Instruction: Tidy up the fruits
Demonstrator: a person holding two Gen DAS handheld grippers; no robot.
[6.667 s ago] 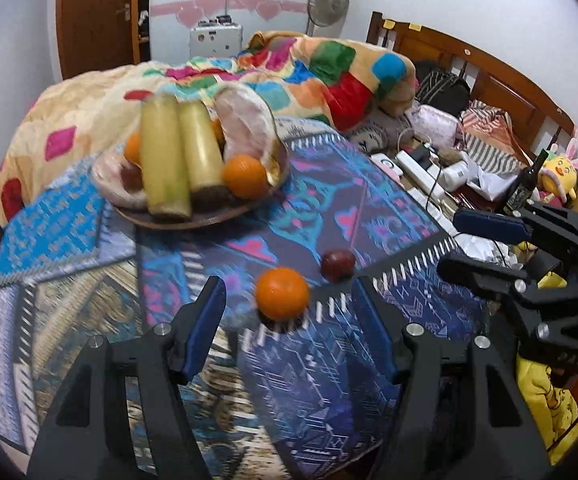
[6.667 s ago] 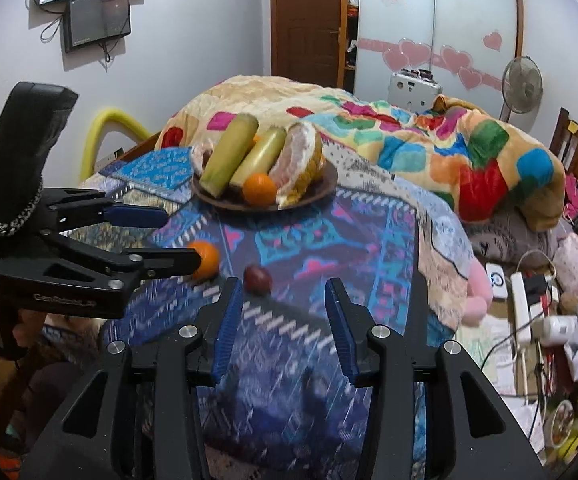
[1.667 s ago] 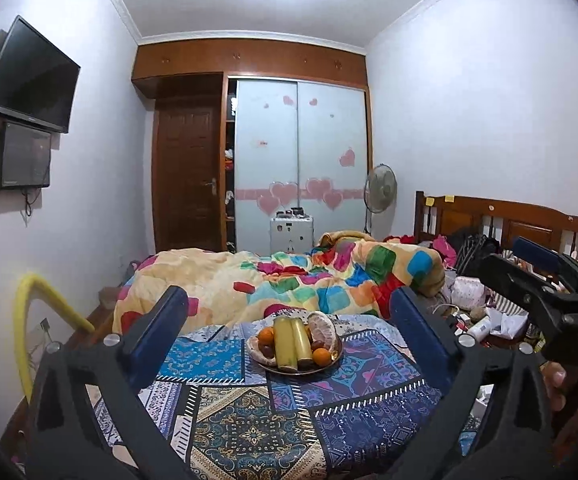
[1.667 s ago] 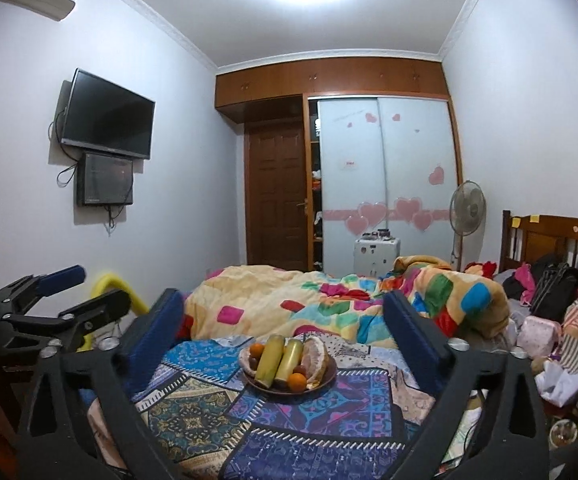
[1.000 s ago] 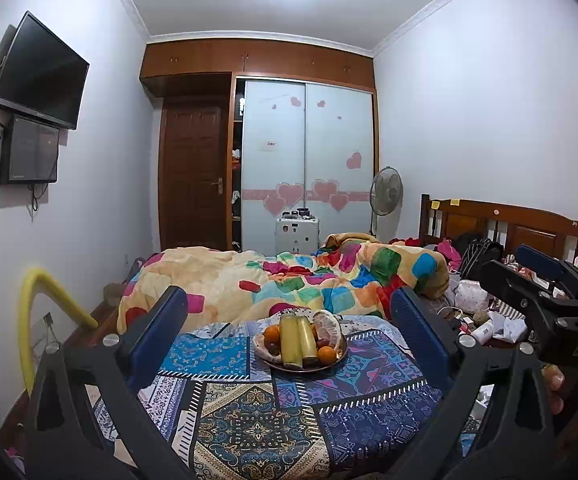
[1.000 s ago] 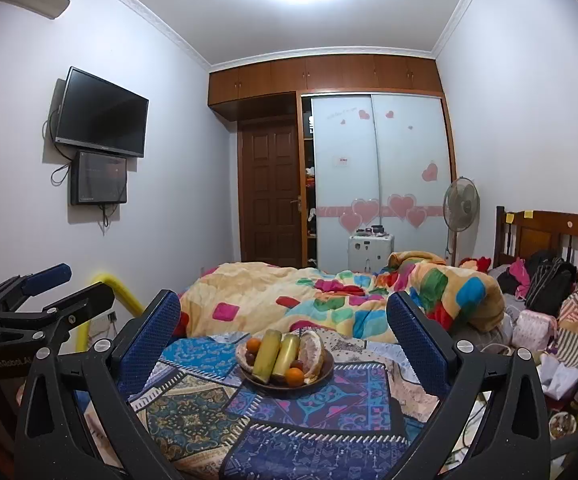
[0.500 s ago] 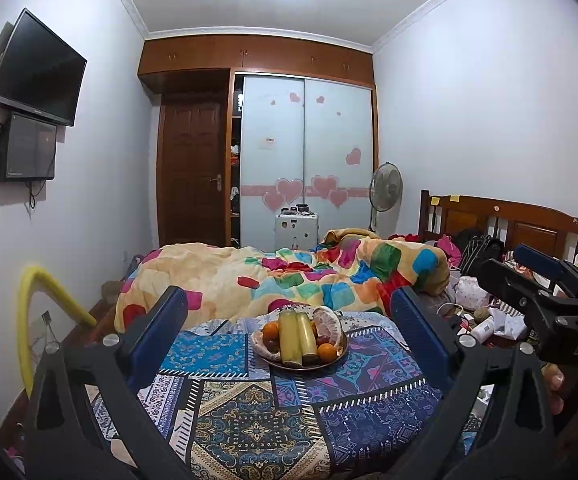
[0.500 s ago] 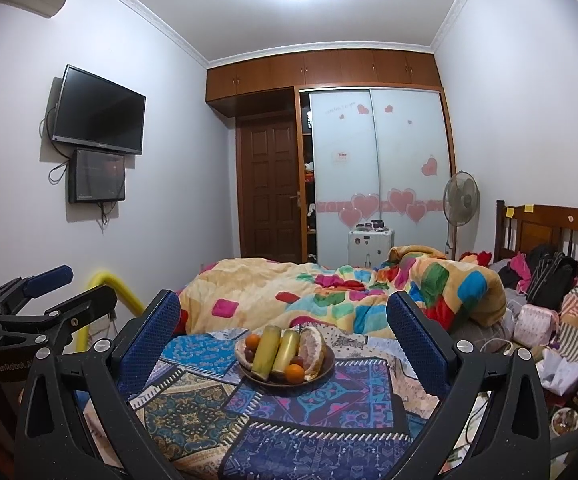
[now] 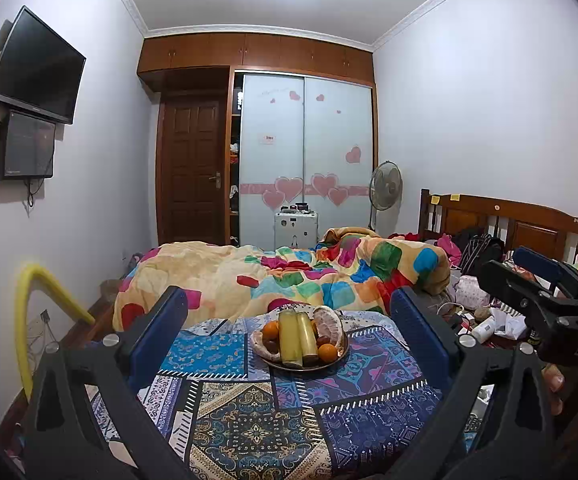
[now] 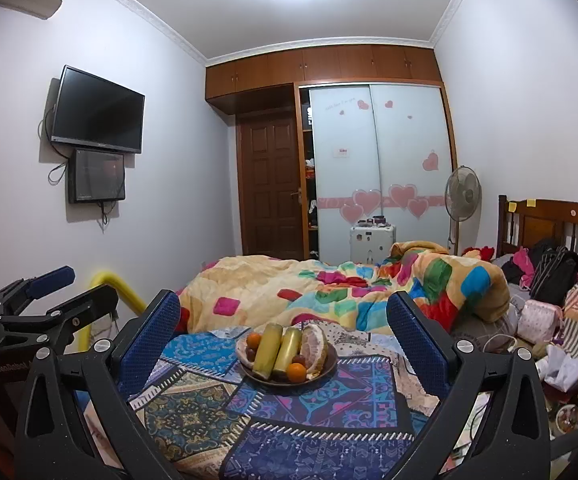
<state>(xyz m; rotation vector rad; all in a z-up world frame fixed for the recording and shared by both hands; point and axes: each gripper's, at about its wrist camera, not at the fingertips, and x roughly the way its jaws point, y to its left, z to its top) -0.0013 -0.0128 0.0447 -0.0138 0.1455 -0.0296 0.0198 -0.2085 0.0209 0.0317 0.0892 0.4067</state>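
Note:
A brown fruit plate (image 9: 331, 364) stands at the far side of a patterned table (image 9: 249, 420). It holds two yellow-green sugarcane pieces (image 9: 291, 340), oranges (image 9: 327, 352), dark red fruits and a peeled pomelo (image 9: 329, 324). The plate also shows in the right wrist view (image 10: 329, 362) with the same fruit (image 10: 296, 372). My left gripper (image 9: 289, 336) is open and empty, held back from the table. My right gripper (image 10: 283, 336) is open and empty too. It also shows at the right of the left wrist view (image 9: 529, 280), and the left gripper at the left of the right wrist view (image 10: 61, 292).
A bed with a colourful quilt (image 9: 289, 280) lies behind the table. Clutter (image 10: 549, 320) covers the headboard side at right. A yellow tube (image 9: 29, 320) stands at left. A wardrobe, door and fan are at the back wall.
Since 6.7 s ago both grippers have pulled back and up from the table; the loose orange and dark fruit are gone from the cloth. Over the last second the views barely shift.

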